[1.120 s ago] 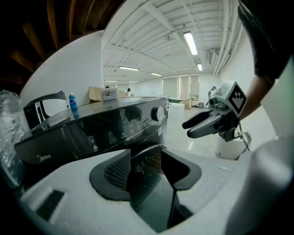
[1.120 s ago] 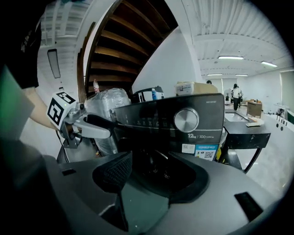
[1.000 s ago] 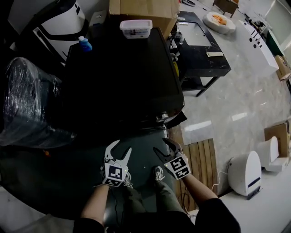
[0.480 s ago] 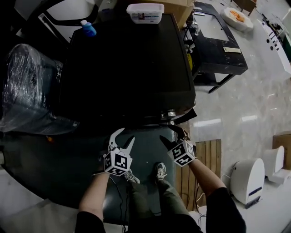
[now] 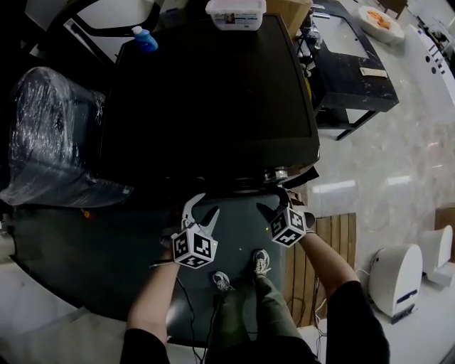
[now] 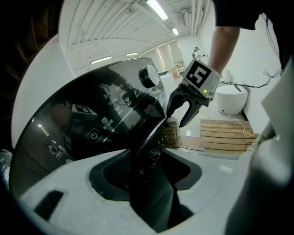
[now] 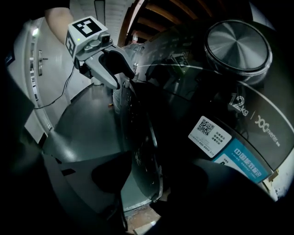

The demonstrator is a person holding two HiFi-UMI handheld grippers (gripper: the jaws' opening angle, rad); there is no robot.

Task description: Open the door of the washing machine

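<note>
The left hand-held gripper (image 5: 203, 207) and right hand-held gripper (image 5: 275, 204) both have their jaws spread, each straddling the rim of the washing machine's (image 5: 213, 92) door (image 7: 140, 137).

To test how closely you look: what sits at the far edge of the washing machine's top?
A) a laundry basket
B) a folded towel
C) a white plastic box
C: in the head view a white plastic box rests at the far edge of the dark washing machine.
</note>
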